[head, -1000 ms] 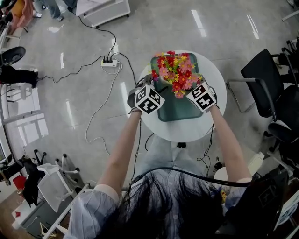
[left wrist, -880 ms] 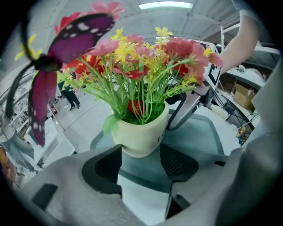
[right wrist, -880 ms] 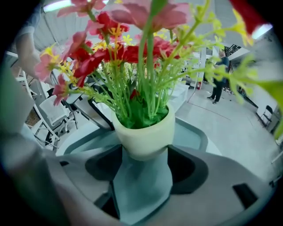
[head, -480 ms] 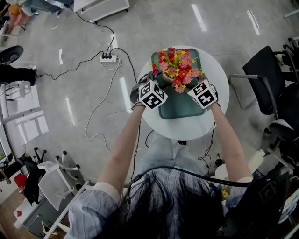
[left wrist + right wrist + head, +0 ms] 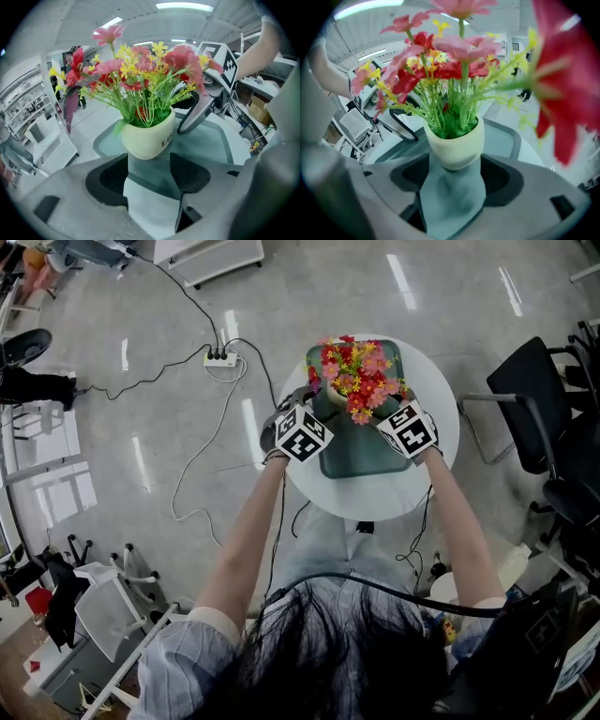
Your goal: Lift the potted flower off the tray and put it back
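The potted flower, red, pink and yellow blooms in a cream pot, is over the far part of the dark green tray on a round white table. My left gripper is at the pot's left and my right gripper at its right, both tight against it. In each gripper view the jaws stand apart with the pot at their tips. I cannot tell whether the pot rests on the tray. The left gripper view shows the right gripper behind the pot.
Black office chairs stand to the right of the table. A power strip and loose cables lie on the shiny floor at the left. A white cabinet is at the far top.
The flower and both grippers have shifted slightly toward the far side of the tray. Jaw openings look the same.
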Motion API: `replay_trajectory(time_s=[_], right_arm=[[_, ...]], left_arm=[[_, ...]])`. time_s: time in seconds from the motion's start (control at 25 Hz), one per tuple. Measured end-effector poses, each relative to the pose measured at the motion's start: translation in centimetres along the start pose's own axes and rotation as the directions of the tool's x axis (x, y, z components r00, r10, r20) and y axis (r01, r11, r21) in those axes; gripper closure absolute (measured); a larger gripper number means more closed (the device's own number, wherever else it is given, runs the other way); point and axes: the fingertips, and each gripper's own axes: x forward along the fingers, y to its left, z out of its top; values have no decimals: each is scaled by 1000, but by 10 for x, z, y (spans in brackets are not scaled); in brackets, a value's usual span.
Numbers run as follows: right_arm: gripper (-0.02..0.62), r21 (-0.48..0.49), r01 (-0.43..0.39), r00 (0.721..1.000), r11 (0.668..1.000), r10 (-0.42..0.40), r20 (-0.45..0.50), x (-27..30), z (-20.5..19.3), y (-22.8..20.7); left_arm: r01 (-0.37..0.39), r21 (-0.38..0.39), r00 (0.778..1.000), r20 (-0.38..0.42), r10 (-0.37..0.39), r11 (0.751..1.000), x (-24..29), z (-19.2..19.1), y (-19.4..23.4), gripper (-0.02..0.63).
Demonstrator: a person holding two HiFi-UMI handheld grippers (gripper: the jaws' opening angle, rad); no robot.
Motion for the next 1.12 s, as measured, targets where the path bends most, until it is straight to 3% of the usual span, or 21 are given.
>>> replay_trajectory(time_s=[0.2,0.36,0.56,0.92,1.12], right_arm=[[259,59,34,999,998,-36,40,-23,-9,3],[259,79,46,996,996,-51,69,-48,-15,19],[259,131,44,988,990,-63,141,-80,-14,47],[265,218,58,950,974,-121,288,-143,-12,88],[316,236,56,927,970,-138,349,-177,-17,110]], left_arm=[[-12,-51,1000,6,12,999,-20,-24,-18,338],[-32,-141,997,62,41,989,-48,-28,-34,339],[-46,-200,989,132,73,979,-82,-24,-60,339],[-100,-234,959,236,157,967,-137,14,-104,339],[-112,-231,949,262,173,966,-155,22,-140,341]])
